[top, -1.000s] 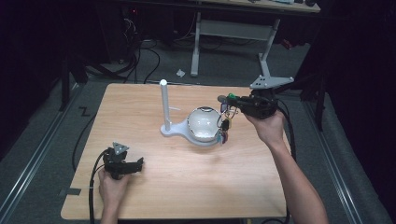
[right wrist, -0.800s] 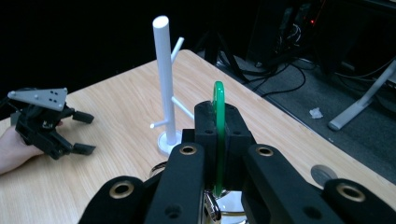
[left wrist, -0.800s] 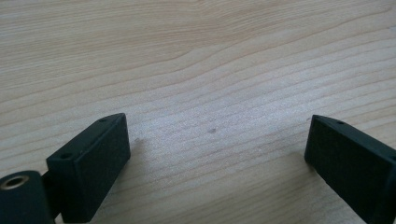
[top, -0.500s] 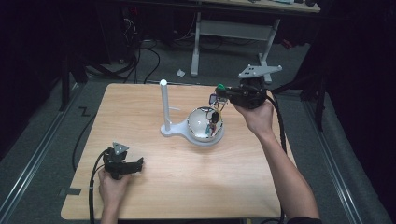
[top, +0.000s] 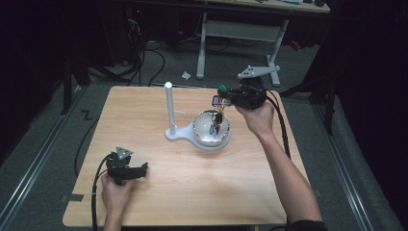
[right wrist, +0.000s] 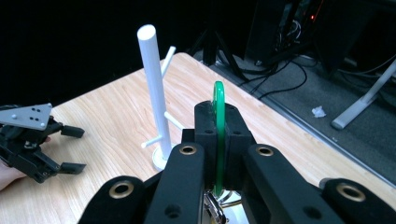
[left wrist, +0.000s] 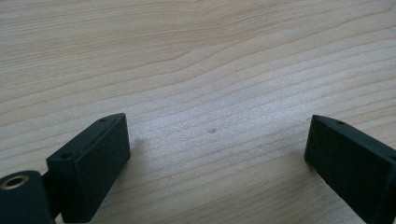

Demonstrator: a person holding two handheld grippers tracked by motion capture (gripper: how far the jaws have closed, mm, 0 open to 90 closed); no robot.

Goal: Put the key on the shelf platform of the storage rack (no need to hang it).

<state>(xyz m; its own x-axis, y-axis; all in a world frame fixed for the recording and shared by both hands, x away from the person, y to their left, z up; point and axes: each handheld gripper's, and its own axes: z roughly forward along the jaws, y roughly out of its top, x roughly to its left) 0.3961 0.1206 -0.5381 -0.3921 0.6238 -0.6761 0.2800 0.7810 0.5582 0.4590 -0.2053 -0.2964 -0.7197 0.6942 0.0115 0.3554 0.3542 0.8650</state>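
A white stand with a tall post (top: 168, 108) and short side pegs rises mid-table, joined at its base to a shallow white bowl (top: 196, 129). Just above the bowl's far rim, my right gripper (top: 219, 99) is shut on a green ring (top: 222, 89). Small dark and coloured pieces (top: 216, 121) hang from it over the bowl. In the right gripper view the green ring (right wrist: 218, 100) stands edge-on between the shut jaws of my right gripper (right wrist: 218, 119), with the post (right wrist: 154, 79) just left of it. My left gripper (top: 142, 171) rests open on the near left of the table, nothing between its fingers (left wrist: 88, 168).
The wooden table (top: 269, 192) has bare room along its front and right side. The right gripper view shows my left gripper (right wrist: 72, 149) far off on the table. Beyond the table's far edge are floor cables and a white desk frame (top: 240, 29).
My right gripper has moved left and away from the person, from beside the bowl to above its far rim, carrying the green ring. The left gripper has stayed put.
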